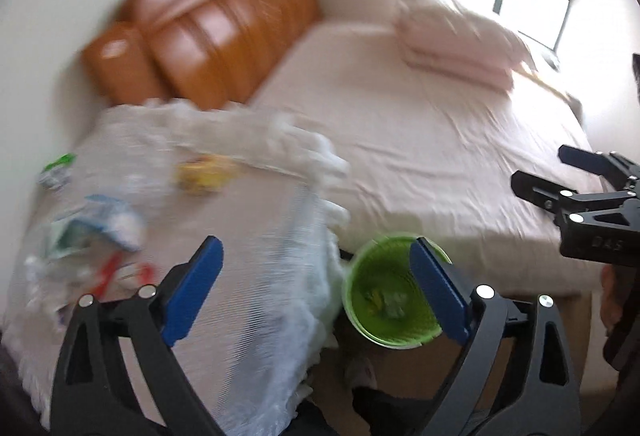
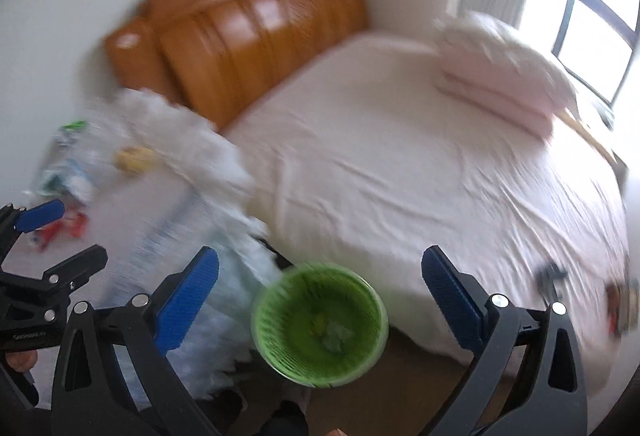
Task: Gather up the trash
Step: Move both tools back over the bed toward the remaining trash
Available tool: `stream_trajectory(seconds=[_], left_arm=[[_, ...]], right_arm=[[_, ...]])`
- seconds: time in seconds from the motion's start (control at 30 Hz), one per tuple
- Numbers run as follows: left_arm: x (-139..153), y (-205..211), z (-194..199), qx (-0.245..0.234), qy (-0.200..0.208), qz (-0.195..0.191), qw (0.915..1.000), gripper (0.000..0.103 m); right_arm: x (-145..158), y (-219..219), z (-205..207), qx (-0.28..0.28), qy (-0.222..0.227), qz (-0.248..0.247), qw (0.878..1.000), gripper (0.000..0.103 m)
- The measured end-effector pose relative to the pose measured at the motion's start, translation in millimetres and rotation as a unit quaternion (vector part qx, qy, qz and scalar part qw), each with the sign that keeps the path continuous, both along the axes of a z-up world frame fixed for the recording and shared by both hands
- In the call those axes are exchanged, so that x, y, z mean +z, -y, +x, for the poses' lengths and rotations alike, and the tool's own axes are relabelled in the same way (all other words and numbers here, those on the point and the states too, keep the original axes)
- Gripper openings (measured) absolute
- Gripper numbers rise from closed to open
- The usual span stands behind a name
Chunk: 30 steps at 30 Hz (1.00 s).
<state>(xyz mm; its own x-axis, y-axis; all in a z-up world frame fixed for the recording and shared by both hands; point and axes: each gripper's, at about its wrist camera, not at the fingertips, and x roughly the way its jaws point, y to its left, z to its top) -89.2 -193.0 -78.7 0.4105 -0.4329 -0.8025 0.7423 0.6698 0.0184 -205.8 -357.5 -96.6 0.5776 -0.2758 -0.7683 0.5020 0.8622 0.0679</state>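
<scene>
A green basket (image 1: pixel 354 276) stands on the floor between the bed and a lace-covered side table (image 1: pixel 256 236), with a few scraps inside. Blurred litter lies on the table: a yellow wrapper (image 1: pixel 200 172), a blue-and-white packet (image 1: pixel 104 224), a red-and-white piece (image 1: pixel 116 272) and a green-and-white wrapper (image 1: pixel 56 168). My left gripper (image 1: pixel 316 288) hangs open above the table edge and the basket, with nothing between its blue pads. My right gripper (image 2: pixel 320 302) is also open and empty, above the basket (image 2: pixel 272 316). The yellow wrapper (image 2: pixel 132 158) and the red piece (image 2: pixel 68 228) show to its left.
A bed (image 2: pixel 400 164) with a pale sheet fills the right side. It has an orange wooden headboard (image 2: pixel 248 36) and a folded pink quilt (image 2: pixel 504 76) by the window (image 2: pixel 592 16). Small dark items (image 2: pixel 620 300) lie near the bed's right edge. The brown floor (image 2: pixel 408 388) shows below the basket.
</scene>
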Motion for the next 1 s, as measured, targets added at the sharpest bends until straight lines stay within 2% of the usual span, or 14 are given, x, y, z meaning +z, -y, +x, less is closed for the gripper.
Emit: stream_trajectory(seconds=[0.07,0.23,0.37,0.57,0.77,1.0], left_arm=[[15.1,-30.6,9.2,0.037,0.005,-0.016,0.9992,0.096],[33.0,-95.8,32.2,0.116,0.019,-0.024,0.9928,0.096],[31.0,-143.6,41.9,0.166,0.024,-0.025,0.9856,0.096],[21.3,-203.8,54.5,0.238,0.015,-0.026,0.9709,0.096],[16.3,-238.5,67.1,0.285,0.001,-0.030,0.9580,0.096],[14.6,-245.2,79.1,0.294,0.000,-0.027,0.9555,0.096]], right_arm=[[14.5,-17.2,19.9,0.029,0.018,-0.007,0.999,0.101],[35.5,-64.4,71.0,0.101,0.052,-0.011,0.993,0.101],[35.9,-101.5,104.0,0.157,0.056,0.006,0.986,0.101],[33.0,-152.5,137.7,0.226,0.048,-0.004,0.973,0.101],[29.0,-174.6,149.4,0.253,0.043,0.003,0.967,0.101],[18.5,-195.0,173.8,0.287,0.036,0.004,0.957,0.101]])
